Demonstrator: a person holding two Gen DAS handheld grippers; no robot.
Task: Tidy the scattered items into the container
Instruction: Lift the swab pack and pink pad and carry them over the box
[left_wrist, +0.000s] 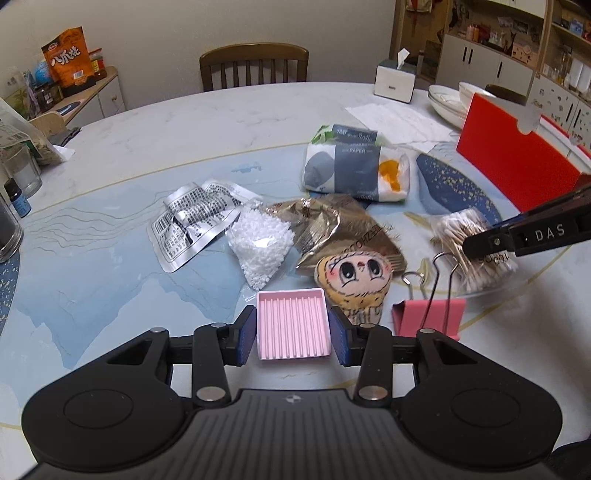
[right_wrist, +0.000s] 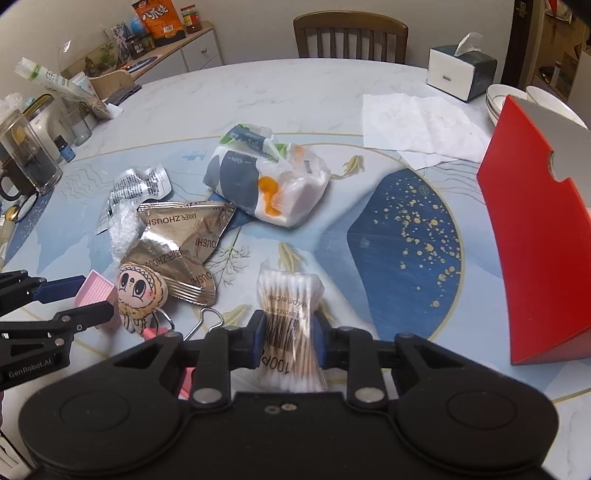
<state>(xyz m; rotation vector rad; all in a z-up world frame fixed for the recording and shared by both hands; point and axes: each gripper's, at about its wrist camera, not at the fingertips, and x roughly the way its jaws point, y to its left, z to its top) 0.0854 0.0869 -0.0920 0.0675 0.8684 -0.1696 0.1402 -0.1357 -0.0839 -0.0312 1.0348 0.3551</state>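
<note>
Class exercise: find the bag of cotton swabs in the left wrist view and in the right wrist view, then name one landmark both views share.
Left wrist view: bag of cotton swabs at far right, clamped by the right gripper.
Right wrist view: bottom centre, pinched between the blue pads.
Shared landmark: the red container, right of the bag in both.

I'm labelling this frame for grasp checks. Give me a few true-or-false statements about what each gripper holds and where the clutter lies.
1. The left gripper is shut on the pink tray. True.
2. The right gripper holds the doll. False: it is shut on the cotton swabs; the doll lies on the table.
3. The red box stands at the right of the right wrist view. True.
4. The tissue pack is inside the red box. False: it lies on the table.
5. The binder clip is blue. False: it is pink.
</note>
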